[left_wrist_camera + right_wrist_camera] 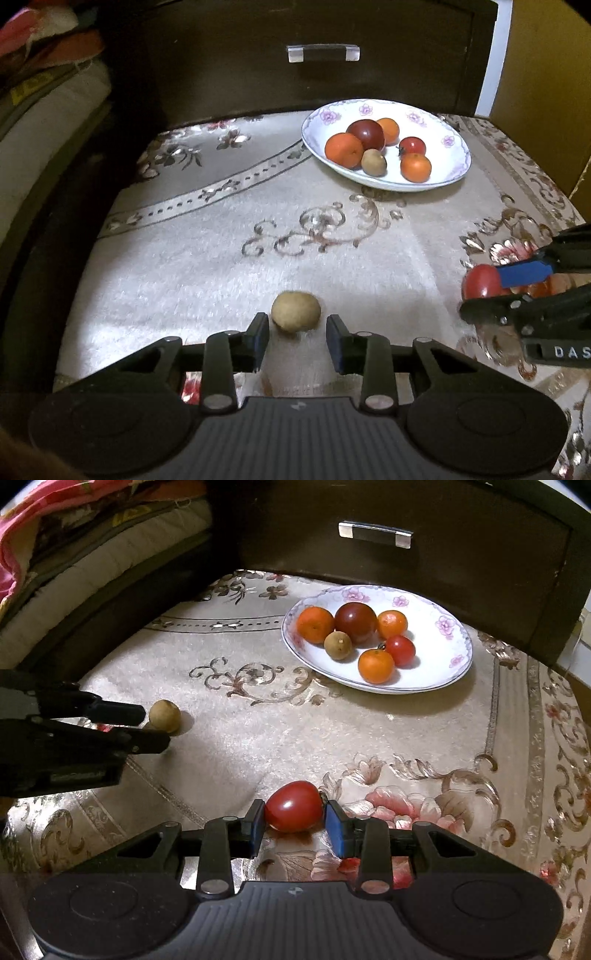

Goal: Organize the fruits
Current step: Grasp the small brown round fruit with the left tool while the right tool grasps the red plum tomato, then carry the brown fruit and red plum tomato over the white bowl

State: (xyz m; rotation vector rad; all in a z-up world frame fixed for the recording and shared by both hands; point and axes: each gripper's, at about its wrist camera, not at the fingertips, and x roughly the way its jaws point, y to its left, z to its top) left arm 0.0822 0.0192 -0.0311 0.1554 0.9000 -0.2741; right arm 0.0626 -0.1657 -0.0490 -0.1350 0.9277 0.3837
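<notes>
left gripper (297, 334): jaws spread, nothing held; longan (296, 310) sits on the tablecloth (207, 273) just ahead of the tips
right gripper (294, 821): cherry tomato (294, 805) is bracketed by the pads, contact both sides
plate (439, 642): six fruits are held
writing: "DAS" is read on right gripper body, rest cut off

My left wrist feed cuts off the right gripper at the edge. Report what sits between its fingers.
Observer: A whole red tomato sits between the right gripper's fingertips, with both pads at its sides.
Operator: Say which way its stem points.
Observer: The dark stem end faces the blue pad on the picture's right.
Operator: Report whether it is lifted.
Observer: Cannot tell; the flowered cloth shows right beneath it.
</notes>
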